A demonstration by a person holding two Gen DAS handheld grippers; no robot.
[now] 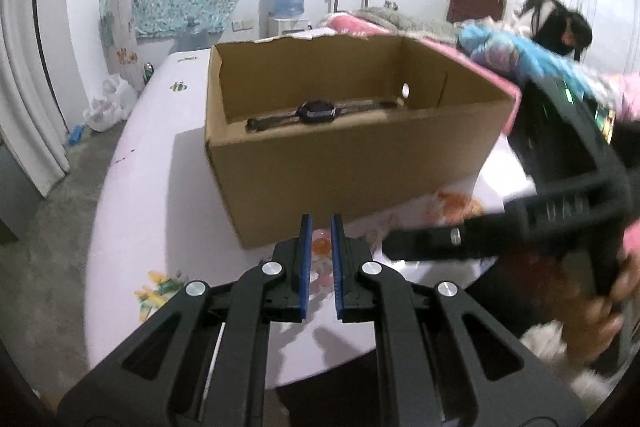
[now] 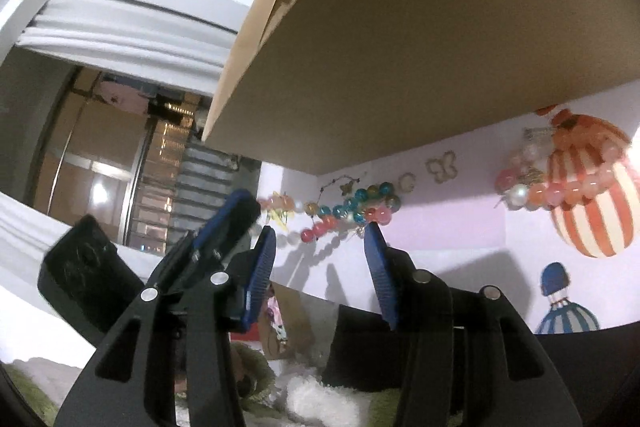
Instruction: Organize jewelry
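The watch (image 1: 318, 111) lies flat in the box (image 1: 352, 163), strap running left-right.

The box (image 1: 352, 163) is plain brown cardboard, matt, with a ragged torn edge along its far rim. The table (image 1: 160, 187) under it wears a smooth, pale lilac printed cover with a faint sheen, and near its front edge lie glossy, translucent beads (image 2: 352, 207) in blue, pink and orange. The left gripper (image 1: 321, 259) is matt black plastic with ribbed blue pads (image 1: 306, 263) and bright metal pivot pins.
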